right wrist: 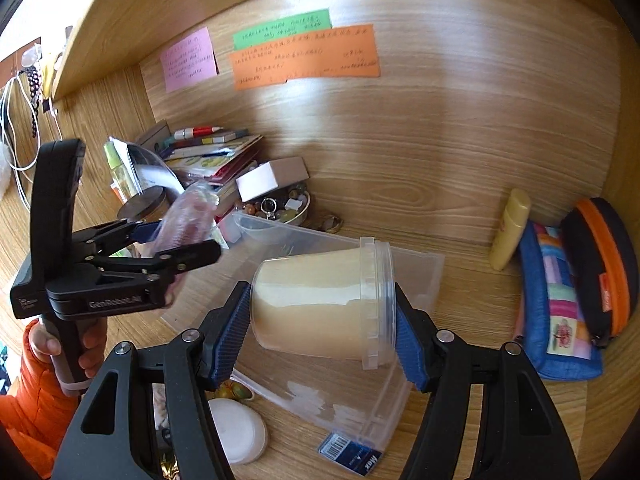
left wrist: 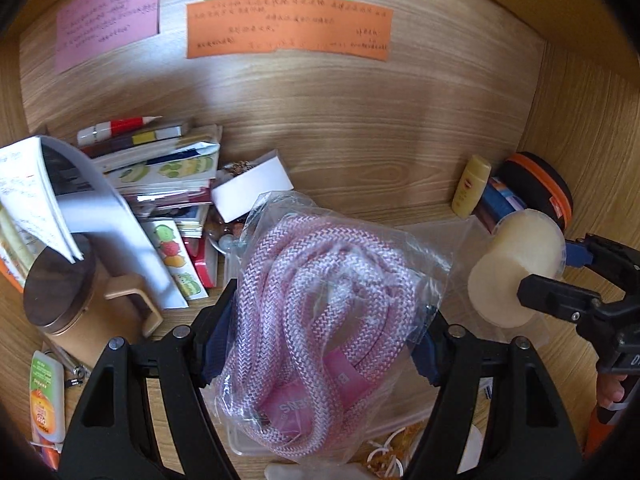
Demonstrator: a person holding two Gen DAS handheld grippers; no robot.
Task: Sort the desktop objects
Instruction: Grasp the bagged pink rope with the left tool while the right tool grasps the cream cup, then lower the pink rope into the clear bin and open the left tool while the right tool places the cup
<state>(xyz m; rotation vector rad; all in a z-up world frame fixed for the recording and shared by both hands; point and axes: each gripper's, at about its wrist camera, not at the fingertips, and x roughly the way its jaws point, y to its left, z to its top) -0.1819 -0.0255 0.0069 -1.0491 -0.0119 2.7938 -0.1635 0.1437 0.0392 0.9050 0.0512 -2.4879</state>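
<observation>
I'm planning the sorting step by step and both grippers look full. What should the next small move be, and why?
Probably lower the left gripper and set the bagged rope into the clear bin below. Both grippers are loaded, the right gripper clamping the jar, and the bin looks open with room.

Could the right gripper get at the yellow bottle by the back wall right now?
Probably not yet. The right gripper is shut on the clear tub, so its fingers are full. The desk toward the yellow bottle looks free; only the blue pouch lies beside it.
</observation>
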